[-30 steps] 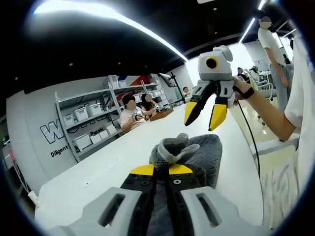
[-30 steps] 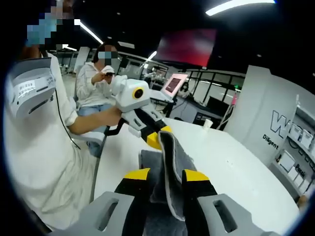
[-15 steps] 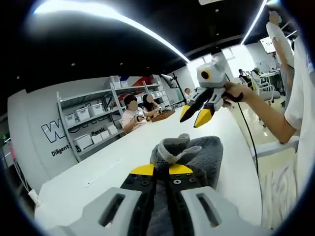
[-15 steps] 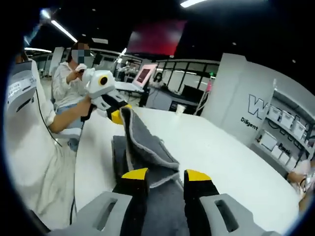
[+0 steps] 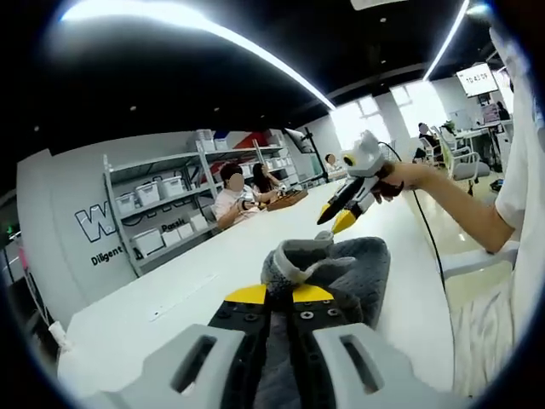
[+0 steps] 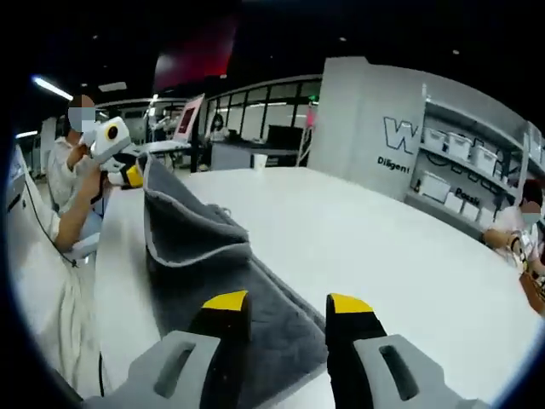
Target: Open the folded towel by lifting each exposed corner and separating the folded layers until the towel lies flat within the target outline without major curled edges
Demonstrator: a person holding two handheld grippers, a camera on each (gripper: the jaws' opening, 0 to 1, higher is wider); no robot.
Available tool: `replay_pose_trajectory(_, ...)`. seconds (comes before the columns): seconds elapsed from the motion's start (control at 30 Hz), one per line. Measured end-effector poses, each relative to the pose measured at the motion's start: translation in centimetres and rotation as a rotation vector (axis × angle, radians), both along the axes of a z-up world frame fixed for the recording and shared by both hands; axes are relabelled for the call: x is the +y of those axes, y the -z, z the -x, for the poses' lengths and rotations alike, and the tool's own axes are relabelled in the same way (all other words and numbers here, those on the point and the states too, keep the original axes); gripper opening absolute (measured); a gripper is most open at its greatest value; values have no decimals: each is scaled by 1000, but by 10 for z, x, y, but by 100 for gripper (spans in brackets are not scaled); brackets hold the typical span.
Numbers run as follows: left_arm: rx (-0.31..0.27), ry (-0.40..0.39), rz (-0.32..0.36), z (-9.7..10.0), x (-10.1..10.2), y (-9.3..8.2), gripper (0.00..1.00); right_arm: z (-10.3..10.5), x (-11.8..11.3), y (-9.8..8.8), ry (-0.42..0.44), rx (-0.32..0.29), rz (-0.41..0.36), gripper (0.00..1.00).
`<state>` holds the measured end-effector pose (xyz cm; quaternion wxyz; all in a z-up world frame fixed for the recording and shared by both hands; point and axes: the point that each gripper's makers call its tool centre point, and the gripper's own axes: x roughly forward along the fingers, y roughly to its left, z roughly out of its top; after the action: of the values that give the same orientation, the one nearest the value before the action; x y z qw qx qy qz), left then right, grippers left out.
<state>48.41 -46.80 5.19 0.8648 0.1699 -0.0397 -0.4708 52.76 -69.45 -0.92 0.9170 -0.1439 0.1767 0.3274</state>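
While left gripper (image 5: 278,294) pinches grey towel (image 5: 341,268) corner, fingers clamped tight on bunched fold, rest of towel lies on white table (image 5: 170,298). Right gripper (image 6: 285,304) hovers over towel's near edge, fingers spread apart, gripping nothing. Towel only half unfolded, one layer standing up tented.

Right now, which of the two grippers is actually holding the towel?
The left gripper: its yellow-tipped jaws are closed on a bunched fold of the grey towel. The right gripper stands open above the towel, with nothing between its jaws.
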Motion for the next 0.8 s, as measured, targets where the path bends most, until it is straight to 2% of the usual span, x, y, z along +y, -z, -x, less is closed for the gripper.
replay_pose_trajectory(0.17, -2, 6, -12, 2, -2, 2, 6, -7, -2, 31, 8, 93, -13, 37)
replay_pose_trajectory(0.2, -1, 5, -14, 1, -1, 2, 6, -10, -6, 37, 38, 118, -27, 41)
replay_pose_trajectory(0.27, -1, 2, -12, 1, 0, 1, 6, -15, -12, 41, 80, 116, -29, 52)
replay_pose_trajectory(0.3, 2, 1, -11, 1, 1, 0, 6, -17, -15, 43, 86, 112, -16, 55)
replay_pose_trajectory(0.4, 0, -5, -8, 0, 3, -1, 6, -16, -15, 56, 77, 150, -1, 49)
replay_pose_trajectory(0.53, -1, -6, -4, 1, 4, -3, 6, -20, -7, 65, 58, 173, -46, 46)
replay_pose_trajectory(0.6, -1, -9, -6, 1, 5, -3, 6, -22, -12, 71, 88, 180, 14, 40)
replay_pose_trajectory(0.63, 0, -11, -6, 0, 6, -3, 6, -23, -13, 74, 98, 189, 29, 40)
replay_pose_trajectory(0.8, -7, -13, -4, 1, 6, -5, 6, -27, -11, 76, 102, 193, -3, 42)
